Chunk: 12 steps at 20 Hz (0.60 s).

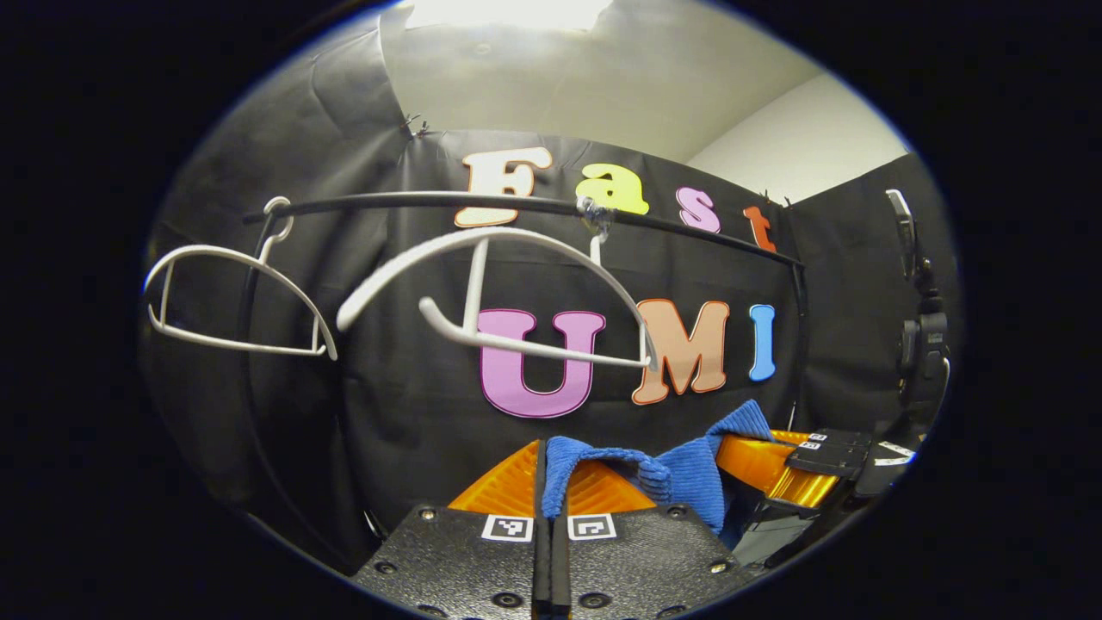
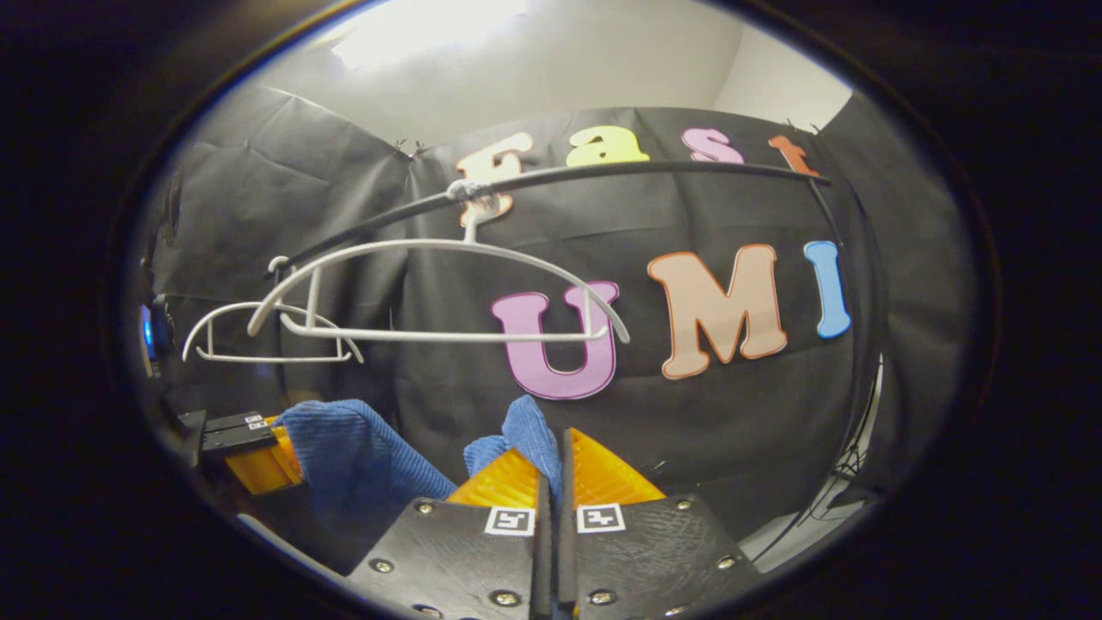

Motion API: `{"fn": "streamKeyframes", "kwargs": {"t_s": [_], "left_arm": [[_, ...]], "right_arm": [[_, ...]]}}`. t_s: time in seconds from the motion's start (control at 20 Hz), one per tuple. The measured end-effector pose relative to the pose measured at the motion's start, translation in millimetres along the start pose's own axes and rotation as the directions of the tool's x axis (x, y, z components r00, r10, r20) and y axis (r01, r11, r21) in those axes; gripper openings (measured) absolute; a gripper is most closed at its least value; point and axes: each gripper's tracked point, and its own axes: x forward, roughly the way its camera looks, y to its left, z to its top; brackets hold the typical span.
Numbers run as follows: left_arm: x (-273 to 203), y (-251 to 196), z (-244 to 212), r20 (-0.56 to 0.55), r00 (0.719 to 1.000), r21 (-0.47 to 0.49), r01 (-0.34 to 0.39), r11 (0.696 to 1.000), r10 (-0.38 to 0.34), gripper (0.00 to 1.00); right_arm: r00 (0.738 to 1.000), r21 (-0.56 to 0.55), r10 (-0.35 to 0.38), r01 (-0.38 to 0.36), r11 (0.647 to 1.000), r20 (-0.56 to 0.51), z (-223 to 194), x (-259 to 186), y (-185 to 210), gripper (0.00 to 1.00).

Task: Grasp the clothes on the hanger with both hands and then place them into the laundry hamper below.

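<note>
now both claws clamp the blue garment (image 1: 680,478), clear of the white hanger (image 1: 508,293).
left gripper (image 1: 551,482) and right gripper (image 2: 551,469) stretch it between them; hamper presumably below, unseen.

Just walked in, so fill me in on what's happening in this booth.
A person works a claw in each hand. The left claw and the right claw are both shut on a blue garment, held below the black rail. Two white hangers hang bare on it. The hamper isn't visible yet.
</note>
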Motion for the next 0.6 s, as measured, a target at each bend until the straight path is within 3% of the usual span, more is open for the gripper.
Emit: {"fn": "streamKeyframes", "kwargs": {"t_s": [0.2,0.5,0.6], "left_arm": [[14.5,-2.2,-39.7,-0.020,1.000,0.025,-0.003,1.000,0.004,0.00],[26.1,-12.3,-104.9,-0.053,0.999,0.034,0.015,0.999,-0.013,0.00],[29.5,-8.2,-122.7,-0.075,0.997,0.022,0.008,1.000,-0.007,0.00]], "right_arm": [[0.997,0.034,-0.017,0.019,0.999,-0.069,-44.2,11.2,-12.5,0.00],[0.983,0.052,-0.064,0.074,0.996,-0.175,-114.0,16.9,-36.8,0.07],[0.976,0.065,-0.081,0.096,0.993,-0.201,-131.3,18.0,-46.0,0.04]]}}
